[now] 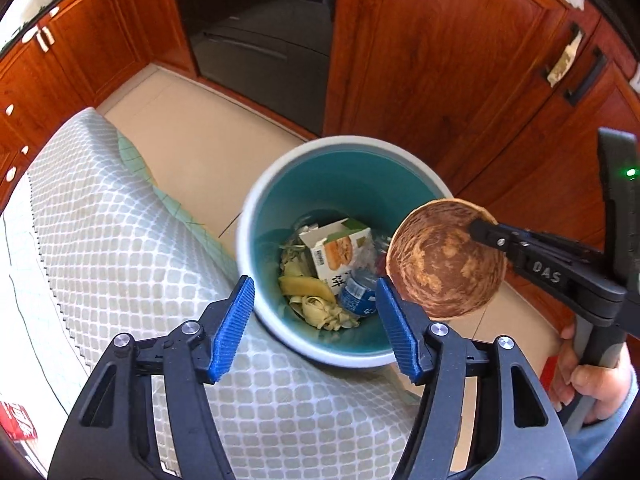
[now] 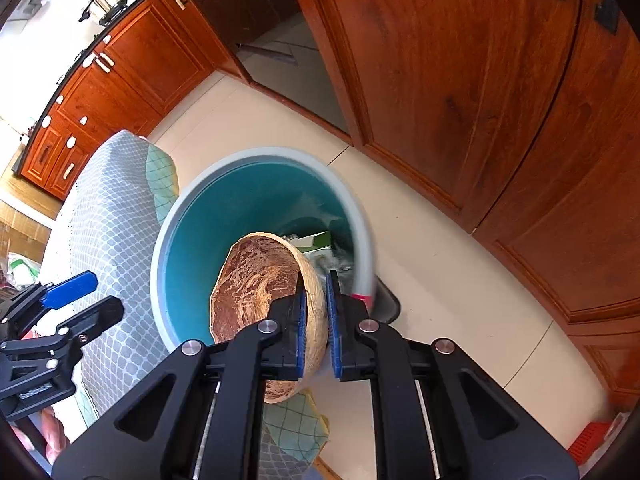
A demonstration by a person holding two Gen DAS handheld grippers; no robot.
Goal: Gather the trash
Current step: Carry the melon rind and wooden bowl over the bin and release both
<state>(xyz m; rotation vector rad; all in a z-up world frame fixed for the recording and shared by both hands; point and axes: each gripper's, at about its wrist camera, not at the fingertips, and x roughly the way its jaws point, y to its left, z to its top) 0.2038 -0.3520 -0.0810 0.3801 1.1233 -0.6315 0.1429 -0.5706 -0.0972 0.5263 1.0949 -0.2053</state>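
A round bin with a grey rim and teal inside stands on the floor beside the table; it also shows in the right wrist view. In it lie a food carton, a crushed water bottle and yellow peels. My right gripper is shut on the rim of a brown wooden bowl and holds it tilted over the bin's right side; the bowl also shows in the left wrist view. My left gripper is open and empty above the bin's near edge.
A table with a grey patterned cloth lies left of the bin. Red-brown wooden cabinets stand behind and to the right. A dark oven front is at the back. A red packet lies at the table's left edge.
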